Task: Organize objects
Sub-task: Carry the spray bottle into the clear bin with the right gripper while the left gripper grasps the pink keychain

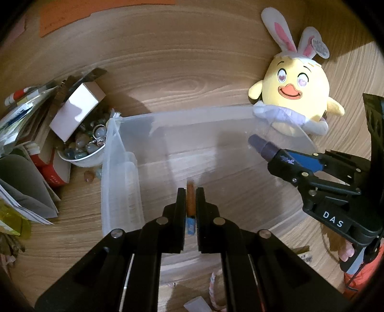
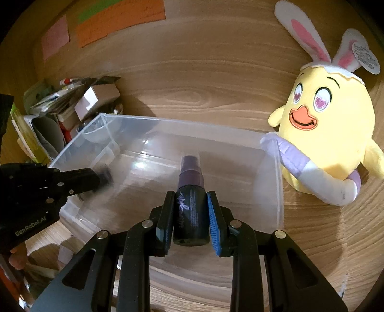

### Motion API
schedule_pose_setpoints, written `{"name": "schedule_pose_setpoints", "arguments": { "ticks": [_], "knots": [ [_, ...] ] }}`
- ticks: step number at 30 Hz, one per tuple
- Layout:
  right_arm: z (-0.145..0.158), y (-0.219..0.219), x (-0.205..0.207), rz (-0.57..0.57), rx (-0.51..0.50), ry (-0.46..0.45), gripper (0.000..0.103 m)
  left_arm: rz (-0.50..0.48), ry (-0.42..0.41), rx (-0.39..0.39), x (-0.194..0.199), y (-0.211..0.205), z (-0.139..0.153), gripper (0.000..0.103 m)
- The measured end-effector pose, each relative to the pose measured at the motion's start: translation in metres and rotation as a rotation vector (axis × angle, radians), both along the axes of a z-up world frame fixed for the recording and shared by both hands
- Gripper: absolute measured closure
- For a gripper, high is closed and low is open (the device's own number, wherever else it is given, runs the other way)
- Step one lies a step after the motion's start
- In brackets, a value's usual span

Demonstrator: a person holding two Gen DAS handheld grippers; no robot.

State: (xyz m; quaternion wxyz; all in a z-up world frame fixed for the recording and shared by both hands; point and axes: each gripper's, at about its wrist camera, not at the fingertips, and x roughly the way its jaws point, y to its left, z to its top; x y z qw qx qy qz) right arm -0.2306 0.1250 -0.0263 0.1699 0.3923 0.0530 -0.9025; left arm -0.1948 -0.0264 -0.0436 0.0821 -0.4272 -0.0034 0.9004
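Note:
A clear plastic bin (image 1: pixel 192 112) (image 2: pixel 168 120) stands on the wooden desk below both grippers. My left gripper (image 1: pixel 190 192) is shut on a slim brown stick (image 1: pixel 191 201) with a blue band at its near end, held over the bin's inside. My right gripper (image 2: pixel 190 193) is shut on a dark purple spray bottle (image 2: pixel 190 211), nozzle pointing away, also above the bin. In the left wrist view the right gripper (image 1: pixel 283 158) with the bottle (image 1: pixel 262 145) hangs over the bin's right side. Over the bin's left wall, the right wrist view shows the left gripper (image 2: pixel 104 177).
A yellow plush chick with bunny ears (image 1: pixel 292 93) (image 2: pixel 328 124) leans against the bin's far right corner. Left of the bin are a white bowl of stones (image 1: pixel 84 146), a white box (image 1: pixel 76 108) and stacked books and papers (image 1: pixel 28 148). Coloured notes (image 2: pixel 120 19) hang behind.

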Motion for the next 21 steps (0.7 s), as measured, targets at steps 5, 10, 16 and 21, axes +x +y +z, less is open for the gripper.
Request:
{"name": "schedule_pose_setpoints", "arguments": {
  "ticks": [5, 10, 16, 21],
  "knots": [
    [-0.004, -0.002, 0.000, 0.006, 0.014, -0.011, 0.079, -0.001, 0.000, -0.012, -0.001, 0.001, -0.001, 0.097],
    [-0.004, -0.001, 0.000, 0.005, 0.011, -0.018, 0.079, -0.007, -0.003, -0.004, -0.001, 0.001, -0.001, 0.086],
    [-0.002, -0.001, 0.000, 0.003, 0.024, -0.015, 0.078, -0.004, 0.043, -0.020, 0.007, 0.001, 0.007, 0.057],
    [0.001, -0.004, 0.004, -0.002, 0.045, 0.012, 0.064, -0.006, 0.076, -0.027, 0.016, 0.002, 0.018, 0.051]
  ]
}}
